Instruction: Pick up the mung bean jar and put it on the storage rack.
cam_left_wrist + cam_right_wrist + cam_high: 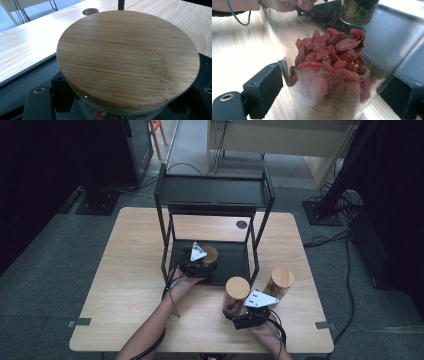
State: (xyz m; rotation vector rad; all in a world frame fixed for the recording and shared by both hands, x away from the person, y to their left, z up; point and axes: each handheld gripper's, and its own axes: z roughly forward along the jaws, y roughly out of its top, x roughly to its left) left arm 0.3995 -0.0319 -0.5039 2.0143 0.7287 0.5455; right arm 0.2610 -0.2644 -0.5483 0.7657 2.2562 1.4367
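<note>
A glass jar of green beans with a bamboo lid (127,57) stands on the lower tier of a black shelf rack (215,195); in the high view the same jar (210,254) sits at that tier's left front. My left gripper (200,262) is shut on it from the near side, with one finger (40,102) beside the glass. My right gripper (236,310) is shut on a jar of red dried berries (329,72), whose bamboo lid (237,286) leans a little left, on the table in front of the rack.
A third bamboo-lidded jar (280,280) stands on the wooden table (130,270) right of the held berry jar. The rack's front legs flank the lower tier. A round cable hole (242,224) lies behind the rack. Cables trail on the floor at right.
</note>
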